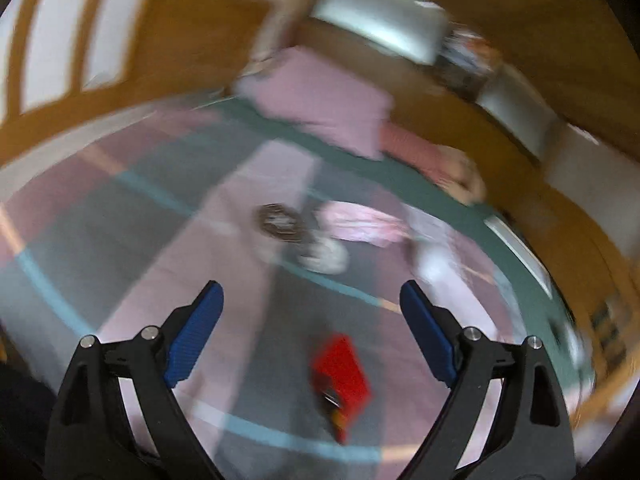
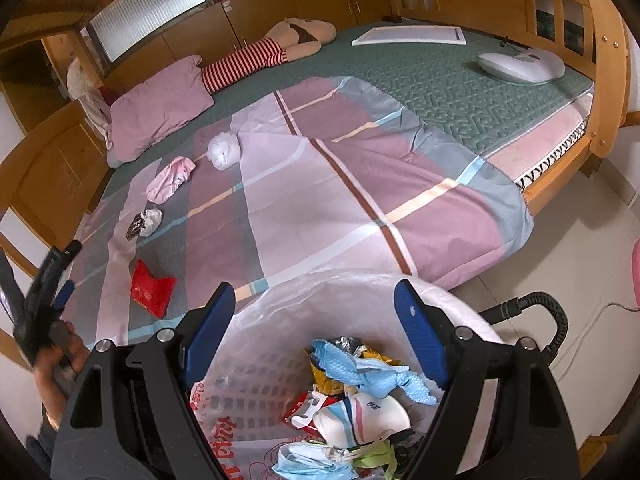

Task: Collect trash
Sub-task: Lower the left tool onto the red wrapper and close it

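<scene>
Closest to you, the right gripper hangs over the trash bin, its jaws spread wide and holding nothing. The bin is lined with a thin plastic bag and already has a good pile inside: a light blue cloth, a white wrapper with stripes, a face mask and some small colored scraps. So I judge that part of the collecting is done.

Your left gripper is also wide and empty. Its view is very blurred, but it points down at the quilt, with the red packet lying just below and between its fingers, not touched.

What is left lies on the quilt, going away from you: the red packet nearest, then a crumpled white paper touching a small dark round label, then a pink wrapper, and farthest a white crumpled ball near the pink pillow. I count about five pieces to pick up, so the task seems somewhere around the middle.

Behind them, on the green mattress, rest a striped plush doll, a flat white board and a white oval device; these do not look like trash.
</scene>
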